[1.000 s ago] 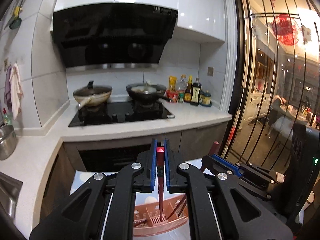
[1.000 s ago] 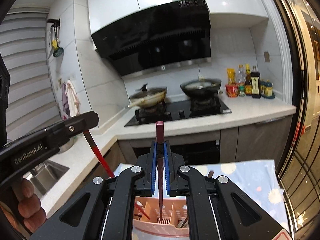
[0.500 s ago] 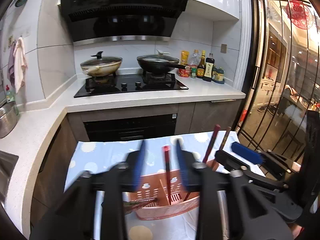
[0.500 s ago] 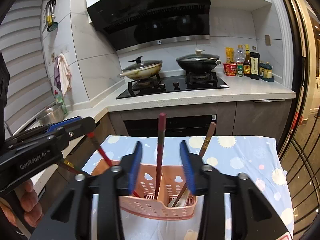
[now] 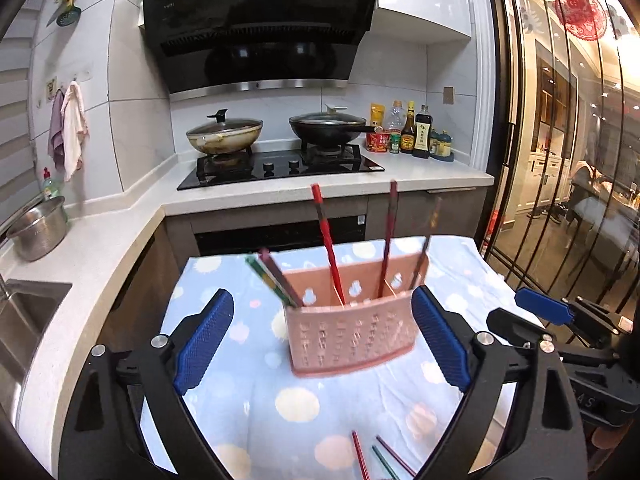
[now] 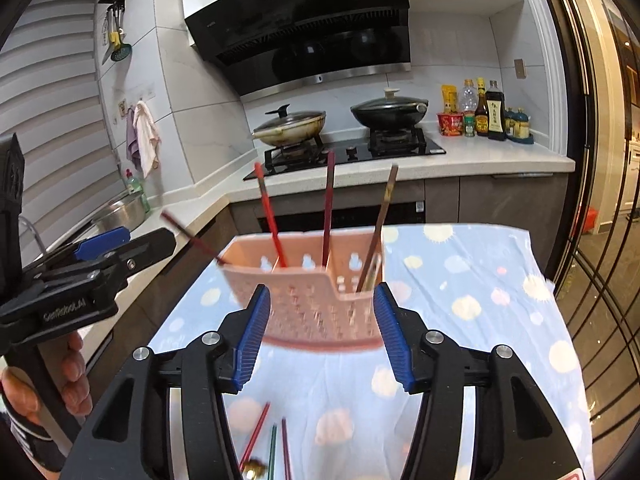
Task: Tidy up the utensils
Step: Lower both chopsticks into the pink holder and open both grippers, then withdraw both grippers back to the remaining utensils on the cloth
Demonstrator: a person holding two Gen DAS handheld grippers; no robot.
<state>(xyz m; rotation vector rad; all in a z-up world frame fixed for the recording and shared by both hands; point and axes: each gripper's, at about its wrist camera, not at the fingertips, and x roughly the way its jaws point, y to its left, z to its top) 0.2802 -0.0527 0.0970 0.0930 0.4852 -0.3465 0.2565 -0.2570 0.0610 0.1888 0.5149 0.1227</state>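
A pink utensil holder (image 5: pixel 352 332) (image 6: pixel 308 296) stands on the blue dotted cloth (image 5: pixel 240 360). A red chopstick (image 5: pixel 326 240) (image 6: pixel 270 216), a dark red chopstick (image 5: pixel 388 236) (image 6: pixel 329 208) and a brown one (image 6: pixel 382 216) stand upright in it, and more lean out at its left (image 5: pixel 272 276). My left gripper (image 5: pixel 322 340) and right gripper (image 6: pixel 320 332) hang short of the holder with jaws opening and nothing gripped. Loose chopsticks (image 5: pixel 372 456) (image 6: pixel 272 440) lie on the cloth under the grippers.
Behind the table runs a counter with a hob (image 5: pixel 280 168), two lidded woks and sauce bottles (image 5: pixel 416 136). A steel pot (image 5: pixel 38 228) and sink sit at the left, a glass door (image 5: pixel 560 160) at the right. A hand (image 6: pixel 76 376) holds the left gripper.
Both grippers were shut on upright chopsticks above the holder. Both have opened and let go; the chopsticks now stand in the holder. Both grippers have sunk and drawn back.
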